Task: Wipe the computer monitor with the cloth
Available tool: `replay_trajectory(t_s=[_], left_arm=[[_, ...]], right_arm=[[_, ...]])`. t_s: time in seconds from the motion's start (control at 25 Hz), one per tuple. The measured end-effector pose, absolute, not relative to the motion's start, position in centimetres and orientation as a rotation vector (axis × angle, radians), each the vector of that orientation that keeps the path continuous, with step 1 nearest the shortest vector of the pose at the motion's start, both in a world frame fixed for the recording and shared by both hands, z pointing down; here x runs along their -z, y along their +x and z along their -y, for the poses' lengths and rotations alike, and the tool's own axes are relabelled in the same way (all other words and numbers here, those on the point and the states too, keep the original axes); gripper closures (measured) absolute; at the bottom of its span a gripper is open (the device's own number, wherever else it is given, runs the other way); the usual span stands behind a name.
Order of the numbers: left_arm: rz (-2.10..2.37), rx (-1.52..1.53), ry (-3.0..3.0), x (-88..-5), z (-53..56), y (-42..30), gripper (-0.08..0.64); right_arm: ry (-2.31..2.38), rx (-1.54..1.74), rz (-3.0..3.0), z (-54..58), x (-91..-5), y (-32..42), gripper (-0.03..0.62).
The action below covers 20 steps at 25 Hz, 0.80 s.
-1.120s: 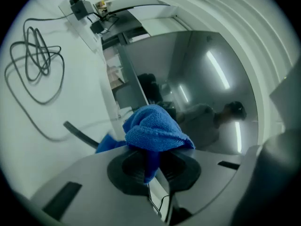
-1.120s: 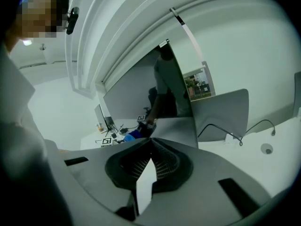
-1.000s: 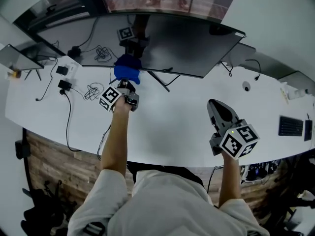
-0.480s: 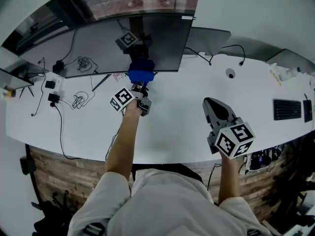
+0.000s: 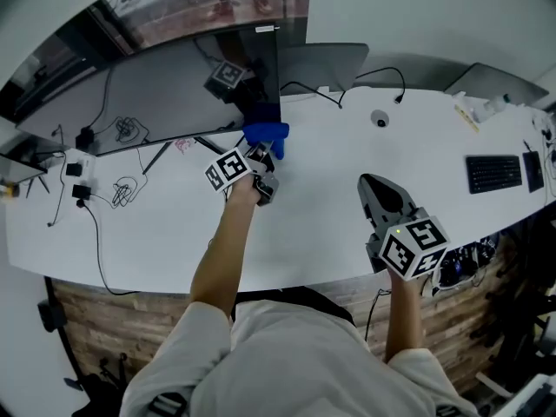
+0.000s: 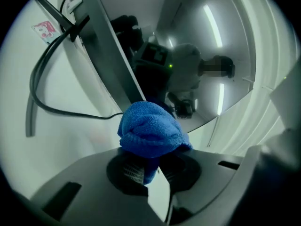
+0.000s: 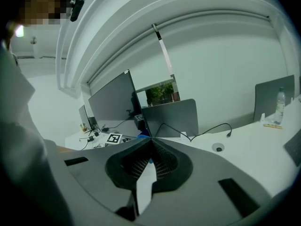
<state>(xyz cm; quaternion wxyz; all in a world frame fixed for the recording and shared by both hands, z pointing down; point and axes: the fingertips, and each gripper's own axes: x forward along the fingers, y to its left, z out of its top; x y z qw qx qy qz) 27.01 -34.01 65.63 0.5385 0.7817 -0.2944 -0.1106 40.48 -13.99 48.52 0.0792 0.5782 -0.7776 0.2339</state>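
Head view: left gripper [image 5: 260, 155], jaws clamped on the blue cloth [image 5: 266, 135], holds it at the monitor's [image 5: 165, 89] 5 o'clock corner. Right gripper [image 5: 372, 183], jaws together and empty, hovers over the tabletop [image 5: 321, 224]. Wiping looks underway, with most of the screen probably left.

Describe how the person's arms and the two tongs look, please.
Both the left tongs and the right tongs are dark grey, with ribbed black pads. Each carries a cube of black-and-white square markers; a green light glows beside the right cube. The person wears a white shirt, sleeves ending above the elbows.
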Motion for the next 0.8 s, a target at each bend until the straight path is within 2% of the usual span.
replay_trajectory(t_s=[0.24, 0.52, 0.8], left_arm=[[0.608, 0.187, 1.926, -64.0, 32.4, 29.9, 0.502], [0.445, -0.115, 2.260, -58.4, 27.2, 31.6, 0.502], [0.472, -0.112, 2.529, -50.9, 25.6, 31.9, 0.502]], right_arm=[[1.806, -0.703, 2.293, 12.2, -47.5, 41.6, 0.578], [1.865, -0.629, 2.318, 10.5, -41.6, 39.1, 0.578], [1.914, -0.508, 2.277, 9.7, -38.2, 41.1, 0.578]])
